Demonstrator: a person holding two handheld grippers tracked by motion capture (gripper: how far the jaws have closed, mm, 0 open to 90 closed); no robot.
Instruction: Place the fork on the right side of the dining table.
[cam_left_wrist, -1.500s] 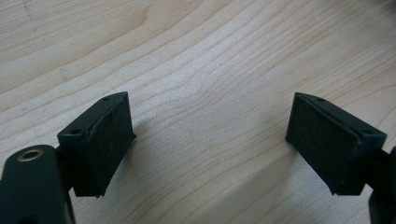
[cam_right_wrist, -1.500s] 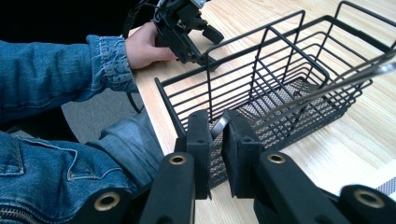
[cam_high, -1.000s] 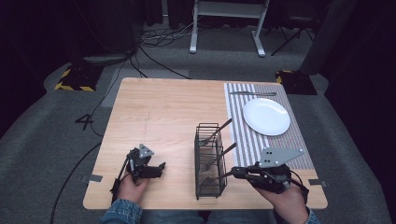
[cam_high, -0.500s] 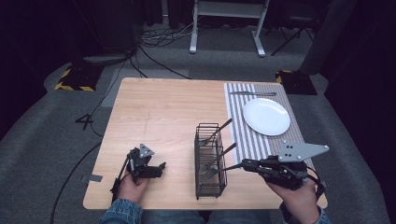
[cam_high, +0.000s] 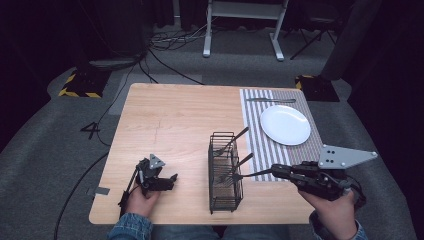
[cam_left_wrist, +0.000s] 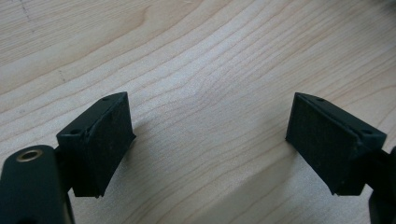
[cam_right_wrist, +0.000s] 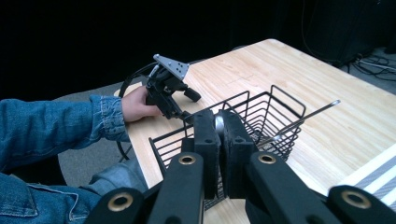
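High view has the right gripper (cam_high: 255, 174) clamped on a utensil handle (cam_high: 250, 175) at the wire basket's (cam_high: 225, 200) rim, while the left gripper (cam_high: 167, 181) rests gaping and empty on the table (cam_high: 170, 115). Lifting cutlery out seems underway; next comes a clean upward draw toward the striped mat (cam_high: 255, 120) beside the plate (cam_high: 285, 125).

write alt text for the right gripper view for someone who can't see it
The right gripper's two black jaws are shut on a silver utensil handle above a black wire basket on a wooden table. Another utensil leans in the basket, and beyond it a denim-sleeved hand holds the left gripper.
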